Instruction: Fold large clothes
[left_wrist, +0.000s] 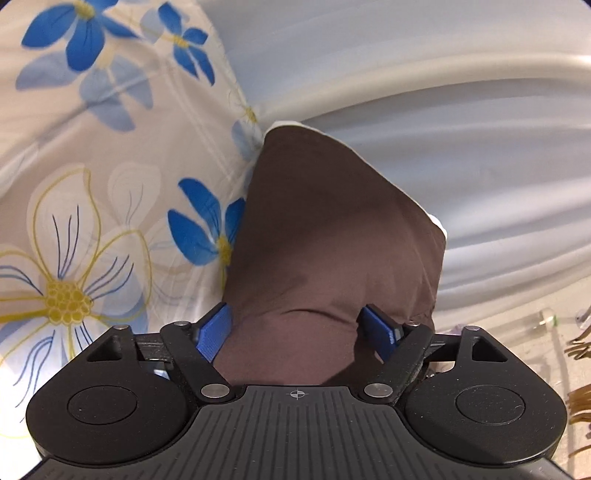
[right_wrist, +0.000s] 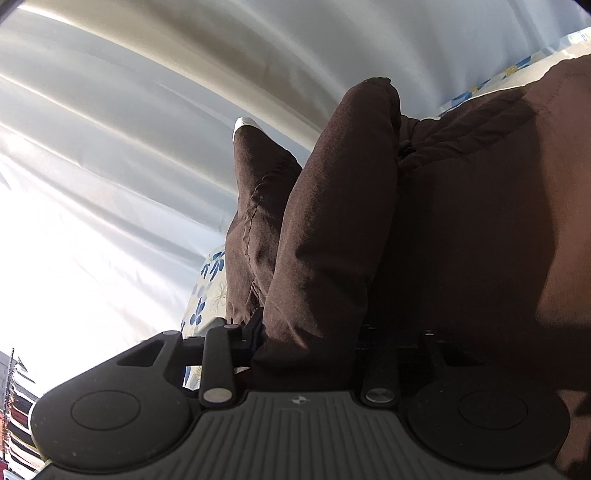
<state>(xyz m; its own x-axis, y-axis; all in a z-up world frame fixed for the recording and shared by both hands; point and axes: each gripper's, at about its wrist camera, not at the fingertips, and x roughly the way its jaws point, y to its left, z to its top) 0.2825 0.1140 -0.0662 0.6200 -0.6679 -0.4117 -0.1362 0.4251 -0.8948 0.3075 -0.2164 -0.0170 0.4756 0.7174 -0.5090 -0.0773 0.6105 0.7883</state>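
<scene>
Folding brown garment (left_wrist: 325, 229) on flowered bedsheet (left_wrist: 92, 155), pale curtain (left_wrist: 443, 92) behind. Left claw (left_wrist: 295, 332) spread wide, cloth lying loose between blue pads (left_wrist: 214, 332), nothing pinched. Right claw (right_wrist: 314, 332) buried in thick fold of same garment (right_wrist: 332, 221); grip there cannot be told. Advice: keep right side pinned, pull left clear slowly without dragging layer, then smooth crease flat.

Garment (left_wrist: 325, 229): dark brown, matte woven cloth with a white edge strip at its far tip. Bunched in thick upright folds with stitched seams; lies on a blue-flowered sheet beside pale curtains.
</scene>
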